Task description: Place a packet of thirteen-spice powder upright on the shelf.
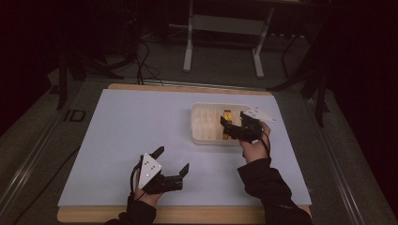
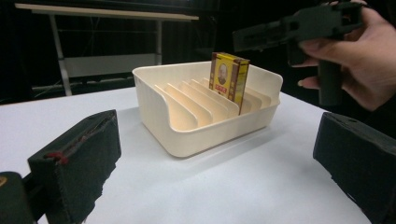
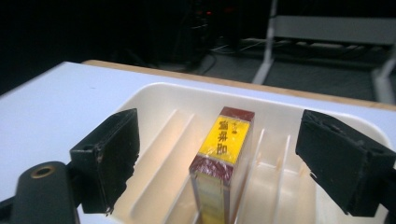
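A cream slotted tray [image 1: 194,125] sits on the right half of the pale board. A yellow and red box [image 1: 227,115] stands upright in one of its slots. My right gripper [image 1: 233,123] hovers over the tray and is open, its jaws on either side of the box [image 3: 224,140] and clear of it, with nothing held. In the left gripper view the box [image 2: 229,79] rises above the tray [image 2: 187,135], and the hand [image 2: 364,70] holding the right gripper hangs over it. My left gripper [image 1: 172,159] rests near the front edge, open and empty, pointing at the tray.
The pale board [image 1: 131,136] lies on a wooden tabletop [image 1: 187,214]. Behind the table, a metal frame stand [image 1: 223,42] and cables [image 1: 143,56] sit on a dark floor. The tray's other slots [image 3: 163,140] hold nothing.
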`<state>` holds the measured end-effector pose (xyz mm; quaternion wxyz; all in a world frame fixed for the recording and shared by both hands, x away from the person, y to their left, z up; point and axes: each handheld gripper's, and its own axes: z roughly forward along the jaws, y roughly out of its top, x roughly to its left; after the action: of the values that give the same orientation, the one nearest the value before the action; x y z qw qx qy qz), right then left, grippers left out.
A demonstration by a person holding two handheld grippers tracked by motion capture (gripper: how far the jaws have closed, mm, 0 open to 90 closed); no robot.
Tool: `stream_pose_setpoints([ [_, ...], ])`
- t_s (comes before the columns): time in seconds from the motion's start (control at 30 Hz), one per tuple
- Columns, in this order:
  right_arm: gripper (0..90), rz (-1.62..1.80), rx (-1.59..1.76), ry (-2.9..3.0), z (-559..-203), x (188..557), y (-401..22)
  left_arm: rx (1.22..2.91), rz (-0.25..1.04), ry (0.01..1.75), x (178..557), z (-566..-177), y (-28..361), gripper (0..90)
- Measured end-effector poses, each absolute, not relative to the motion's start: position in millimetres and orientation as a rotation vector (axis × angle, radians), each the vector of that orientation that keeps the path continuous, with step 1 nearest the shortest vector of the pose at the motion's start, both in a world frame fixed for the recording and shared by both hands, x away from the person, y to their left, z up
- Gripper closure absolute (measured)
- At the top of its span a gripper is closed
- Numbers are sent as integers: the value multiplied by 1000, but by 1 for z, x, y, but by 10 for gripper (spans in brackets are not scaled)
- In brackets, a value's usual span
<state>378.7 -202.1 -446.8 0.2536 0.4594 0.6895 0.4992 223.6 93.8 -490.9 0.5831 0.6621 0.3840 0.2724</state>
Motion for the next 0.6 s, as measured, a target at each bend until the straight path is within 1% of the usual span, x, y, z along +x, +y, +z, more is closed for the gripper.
stream_pose_setpoints([
  [0.3,137,1410,1188,1954,-437,358,-219,1554,630,889,223,-491,94,16],
  [0.6,138,1437,1124,2012,-439,332,-230,1555,624,886,223,-491,94,16],
])
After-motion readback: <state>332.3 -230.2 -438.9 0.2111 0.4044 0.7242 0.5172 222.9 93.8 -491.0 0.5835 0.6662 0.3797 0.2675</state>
